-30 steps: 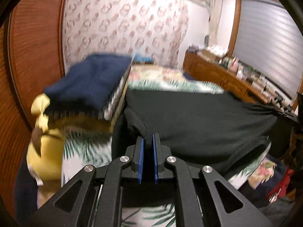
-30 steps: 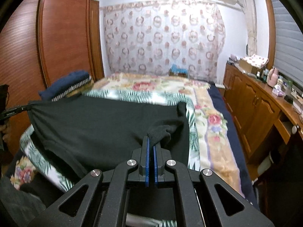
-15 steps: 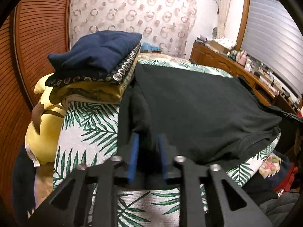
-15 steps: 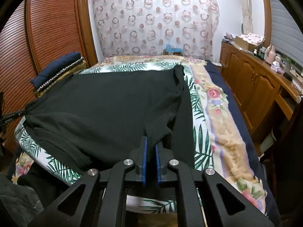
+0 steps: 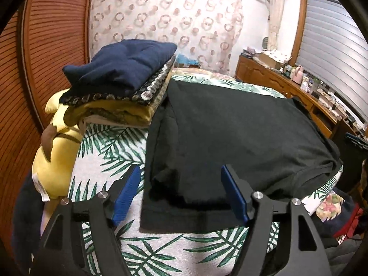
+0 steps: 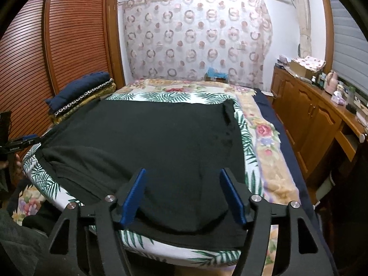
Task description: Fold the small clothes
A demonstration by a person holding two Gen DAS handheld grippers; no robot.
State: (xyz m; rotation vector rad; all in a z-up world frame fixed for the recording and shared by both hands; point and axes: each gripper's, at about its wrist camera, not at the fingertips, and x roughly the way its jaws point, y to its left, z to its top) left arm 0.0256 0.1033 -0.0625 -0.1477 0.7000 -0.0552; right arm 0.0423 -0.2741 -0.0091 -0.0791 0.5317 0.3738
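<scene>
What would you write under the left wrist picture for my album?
Open left gripper over a black shirt beside stacked clothes.

Left wrist view: low over near-left bed corner, facing up the bed and rightward, close to black garment; right wrist view: near-right corner, facing curtain; shared: garment, folded stack, curtain.

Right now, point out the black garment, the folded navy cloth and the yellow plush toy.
black garment (image 6: 161,138): right wrist view, middle of its flat spread.
folded navy cloth (image 5: 128,66): left wrist view, top face.
yellow plush toy (image 5: 57,158): left wrist view, body side.
</scene>
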